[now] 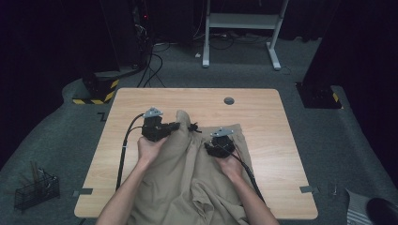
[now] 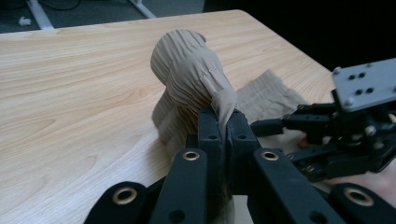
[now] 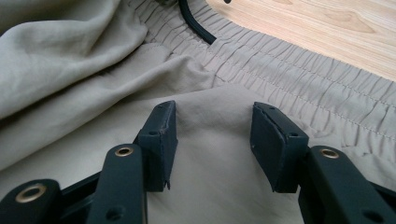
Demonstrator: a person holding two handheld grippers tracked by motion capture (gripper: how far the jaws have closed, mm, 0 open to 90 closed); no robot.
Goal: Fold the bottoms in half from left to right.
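A pair of beige trousers [image 1: 187, 173] with an elastic waistband [image 3: 303, 79] and a black drawstring [image 3: 196, 23] lies on the wooden table [image 1: 263, 117], spreading toward the near edge. My left gripper [image 1: 174, 125] is shut on the left part of the waistband and holds a bunched fold of it [image 2: 187, 70] up off the table; in its own view the jaws [image 2: 226, 123] pinch the cloth between them. My right gripper [image 1: 216, 146] rests over the right part of the trousers, just below the waistband. Its jaws [image 3: 215, 126] stand open, with smooth cloth lying under the gap.
A round cable hole [image 1: 229, 100] sits near the table's far edge. Grey tape marks lie at the near left [image 1: 83, 192] and near right [image 1: 306, 189] corners. On the floor stand a wire basket [image 1: 35, 190] at left and a white desk frame [image 1: 244, 23] behind.
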